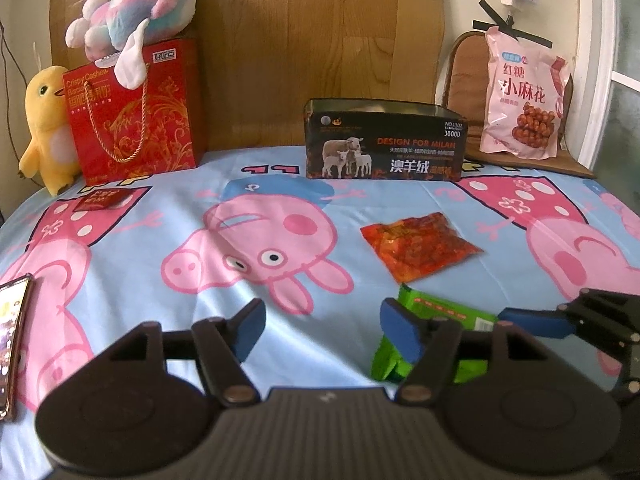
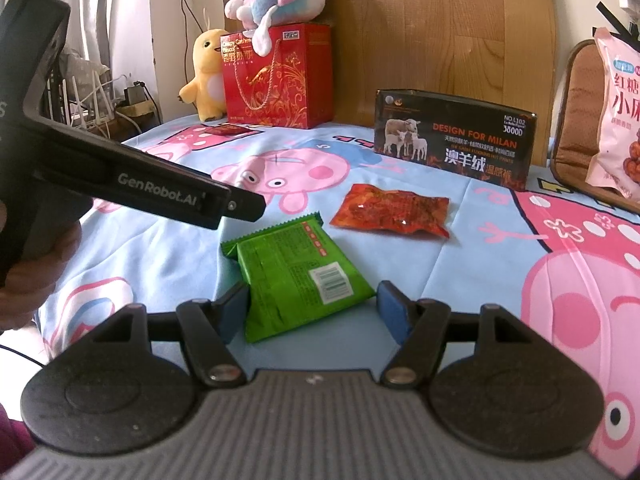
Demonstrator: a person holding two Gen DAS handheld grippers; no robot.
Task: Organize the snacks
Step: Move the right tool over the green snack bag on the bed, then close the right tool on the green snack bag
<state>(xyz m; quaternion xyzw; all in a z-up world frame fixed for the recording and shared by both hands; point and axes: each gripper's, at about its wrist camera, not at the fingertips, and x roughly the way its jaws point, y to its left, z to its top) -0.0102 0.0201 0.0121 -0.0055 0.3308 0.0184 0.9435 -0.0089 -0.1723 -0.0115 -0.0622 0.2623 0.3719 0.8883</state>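
Observation:
A green snack packet [image 2: 298, 278] lies flat on the cartoon bedsheet; it also shows in the left wrist view [image 1: 440, 316]. My right gripper [image 2: 312, 312] is open with its blue pads either side of the packet's near end, not closed on it. A red-orange snack packet [image 2: 390, 210] lies just beyond, seen also in the left wrist view [image 1: 420, 248]. An open black tin box [image 1: 384, 144] stands at the back. My left gripper [image 1: 322, 330] is open and empty over bare sheet, left of the green packet.
A red gift bag [image 1: 136, 116] with a plush fish [image 1: 136, 12] on top and a yellow plush chick [image 1: 44, 124] stand back left. A small red packet [image 1: 102, 199] lies before the bag. A pink snack bag [image 1: 522, 96] leans on a chair. A phone [image 1: 14, 340] lies at left.

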